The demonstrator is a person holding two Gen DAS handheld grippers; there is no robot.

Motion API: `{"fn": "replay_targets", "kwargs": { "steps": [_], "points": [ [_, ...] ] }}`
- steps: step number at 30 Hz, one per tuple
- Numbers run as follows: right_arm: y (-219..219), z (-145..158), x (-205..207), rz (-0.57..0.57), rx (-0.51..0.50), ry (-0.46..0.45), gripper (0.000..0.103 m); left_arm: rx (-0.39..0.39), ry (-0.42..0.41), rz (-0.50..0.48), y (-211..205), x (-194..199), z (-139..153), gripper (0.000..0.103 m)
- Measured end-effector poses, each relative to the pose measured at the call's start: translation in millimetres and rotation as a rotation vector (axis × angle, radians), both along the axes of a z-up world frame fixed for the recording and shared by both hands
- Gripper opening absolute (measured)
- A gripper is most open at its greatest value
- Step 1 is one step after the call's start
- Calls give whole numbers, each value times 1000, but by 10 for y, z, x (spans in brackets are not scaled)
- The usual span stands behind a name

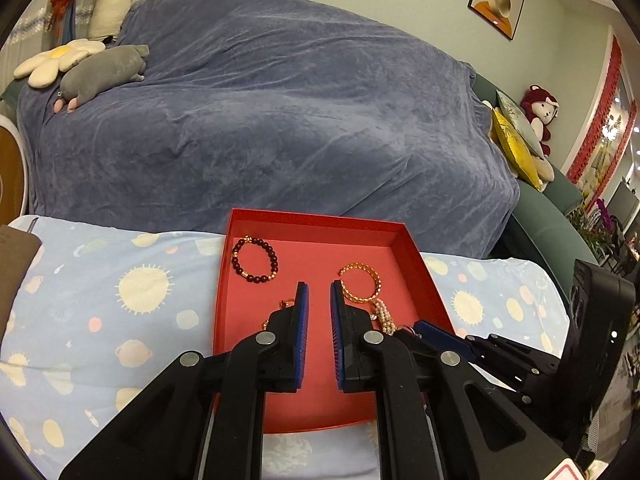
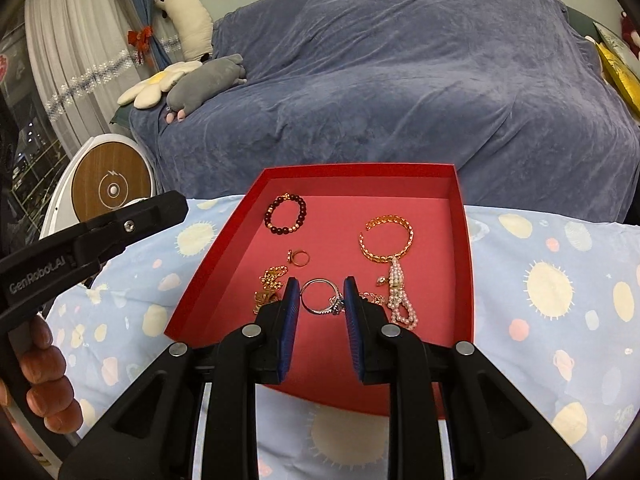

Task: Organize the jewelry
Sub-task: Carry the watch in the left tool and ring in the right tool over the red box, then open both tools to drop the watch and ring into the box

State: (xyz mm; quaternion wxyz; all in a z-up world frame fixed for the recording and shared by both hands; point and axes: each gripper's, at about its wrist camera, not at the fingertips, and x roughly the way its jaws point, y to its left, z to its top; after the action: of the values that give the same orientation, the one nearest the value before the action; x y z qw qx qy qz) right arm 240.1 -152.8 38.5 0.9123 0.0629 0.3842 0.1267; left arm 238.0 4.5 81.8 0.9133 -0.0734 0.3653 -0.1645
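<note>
Right wrist view: a silver ring (image 2: pixel 320 295) lies flat on the floor of the red tray (image 2: pixel 460 216), directly ahead of the right tongs (image 2: pixel 320 292) and framed between their blue pads (image 2: pixel 289 320). The pads stand apart on either side of it, pinching nothing; contact with the ring cannot be confirmed. Its stone setting sits toward the right pad, the band's plane level with the tray floor.

Around it, in the same tray: a gold chain (image 2: pixel 269 288) just left, a small gold ring (image 2: pixel 299 258) beyond, a pearl strand (image 2: pixel 400 296) to the right touching a gold bangle (image 2: pixel 386 240), and a dark bead bracelet (image 2: pixel 286 214) near the far left corner.

The left tongs (image 1: pixel 319 292) hang over the tray centre, pads nearly together with a narrow gap, holding nothing.

Judgement: the right hand is the nearer to the silver ring; a short forward and downward reach would bracket it.

The tray rests on a sun-patterned cloth (image 2: pixel 560 280) over the bench.
</note>
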Motion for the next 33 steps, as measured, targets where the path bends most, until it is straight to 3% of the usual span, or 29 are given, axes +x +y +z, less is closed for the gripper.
{"fn": "replay_targets", "kwargs": {
  "steps": [7,12,16,20,22,26,31,33],
  "points": [
    [139,-248,324,-16,-42,36,22,28,37,21,48,154,-215,8],
    [153,-417,510,-43,-52,76,23,89,53,40,24,192,-353,8],
    [132,-424,521,-65,-58,69,26,101,79,50,35,230,-451,9],
    [67,-276,353,-73,-50,45,28,117,90,57,18,206,-473,10],
    [14,-174,214,-74,-46,27,38,117,93,58,8,161,-443,11],
    [-65,46,-116,-70,-52,-6,43,118,85,67,-3,22,-329,14],
    [-160,221,-584,-68,-44,-33,51,136,62,75,-37,-247,-172,39],
    [-188,245,-753,-67,-42,-34,51,147,56,75,-32,-382,-140,43]
  ]
}}
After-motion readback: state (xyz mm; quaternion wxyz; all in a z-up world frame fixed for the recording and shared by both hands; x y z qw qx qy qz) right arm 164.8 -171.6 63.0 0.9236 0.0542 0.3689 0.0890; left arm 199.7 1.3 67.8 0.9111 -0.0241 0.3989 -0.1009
